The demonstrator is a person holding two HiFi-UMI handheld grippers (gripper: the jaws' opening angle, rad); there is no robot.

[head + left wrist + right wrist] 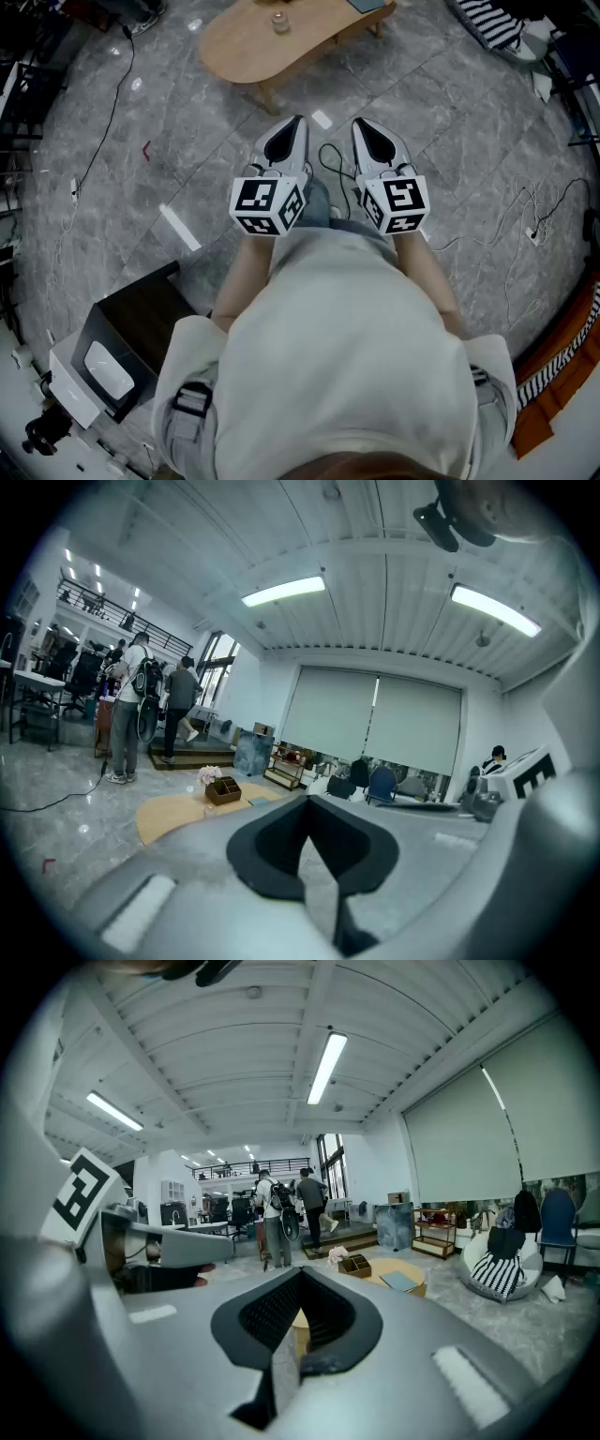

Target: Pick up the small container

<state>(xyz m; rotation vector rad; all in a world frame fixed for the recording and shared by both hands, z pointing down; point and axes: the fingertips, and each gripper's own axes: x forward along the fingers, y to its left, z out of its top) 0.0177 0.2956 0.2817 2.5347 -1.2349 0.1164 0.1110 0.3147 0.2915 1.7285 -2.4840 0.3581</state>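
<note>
Ahead of you, at the top edge of the head view, stands one low wooden table (246, 45) with a rounded outline. Its near edge faces you across a stretch of grey stone floor (187, 141). That stretch is open down the middle, but its margins are cluttered. One black cable (114, 103) runs down the left, and a loop of black cable (330, 161) shows between your two grippers. White cables (525, 217) trail at the right, and a dark cabinet (141, 323) stands at your lower left.

Count: two grippers, two marker cubes, one table, one small container.

You hold the left gripper (298, 122) and the right gripper (358, 124) side by side close to your chest, well apart from the table. The left cube (267, 206) and right cube (398, 204) sit at their rear ends. Both gripper views show the jaws pressed together with nothing between them.

The small container (280, 21) sits on the tabletop near the picture's top edge, well apart from both grippers. It reads as a short, pale, possibly clear jar, too small to tell more. The left gripper view places it just before a brown box (223, 790) on the same table.
</note>
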